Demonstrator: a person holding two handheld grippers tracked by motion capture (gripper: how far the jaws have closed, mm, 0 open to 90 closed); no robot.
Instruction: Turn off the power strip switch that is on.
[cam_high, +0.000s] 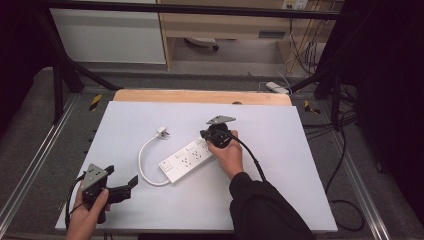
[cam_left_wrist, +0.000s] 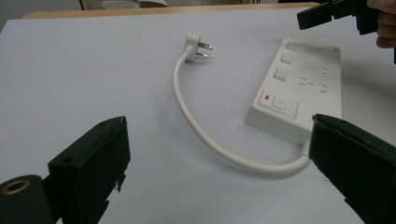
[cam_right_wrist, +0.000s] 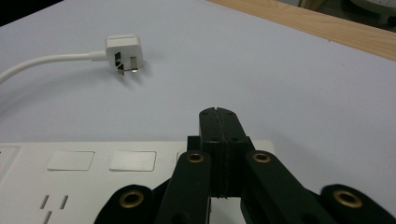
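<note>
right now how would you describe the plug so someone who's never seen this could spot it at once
On the white table top, a white power strip lies near the middle, under the shut right gripper. A white cable loops out from the strip's near end and curves back up the table. The plug is the small white block at its free end, lying loose with bare metal prongs.

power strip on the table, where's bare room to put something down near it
Bare white table: the broad far strip between the plug and the wooden edge, the left side beyond the cord, and the right side past the right gripper. Crowded: around the power strip, with the left gripper close by.
</note>
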